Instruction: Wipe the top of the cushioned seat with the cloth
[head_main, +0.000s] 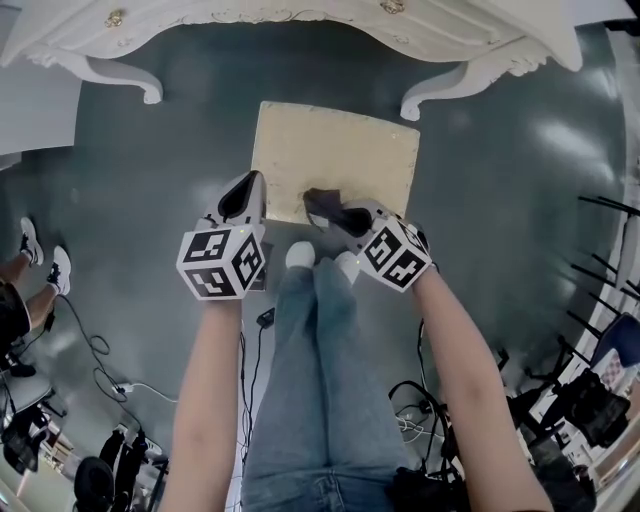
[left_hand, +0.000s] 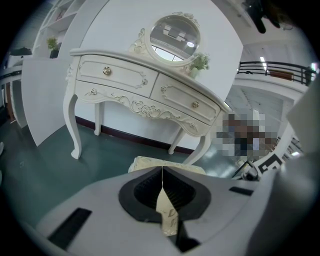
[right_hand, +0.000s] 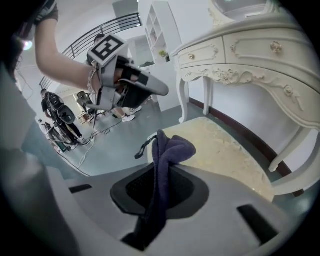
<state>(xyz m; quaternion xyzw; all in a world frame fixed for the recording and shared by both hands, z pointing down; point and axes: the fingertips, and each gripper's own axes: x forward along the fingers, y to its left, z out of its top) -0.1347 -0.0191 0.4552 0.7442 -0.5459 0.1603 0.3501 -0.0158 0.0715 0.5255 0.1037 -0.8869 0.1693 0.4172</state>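
Green floor (head_main: 150, 180) surrounds the seat (head_main: 335, 150), just ahead of both my grippers. My right gripper (right_hand: 161, 172) pinches the cloth (right_hand: 170, 147) over the seat's near edge. My left gripper (left_hand: 162, 172) is closed on nothing.

We see a white dressing table (left_hand: 145, 87) w/ oval mirror (left_hand: 175, 34) & small plant (left_hand: 199, 64) on top. Dark green floor (head_main: 170, 180); cables (head_main: 95, 352) lie at left, near someone's sneakers (head_main: 58, 270).
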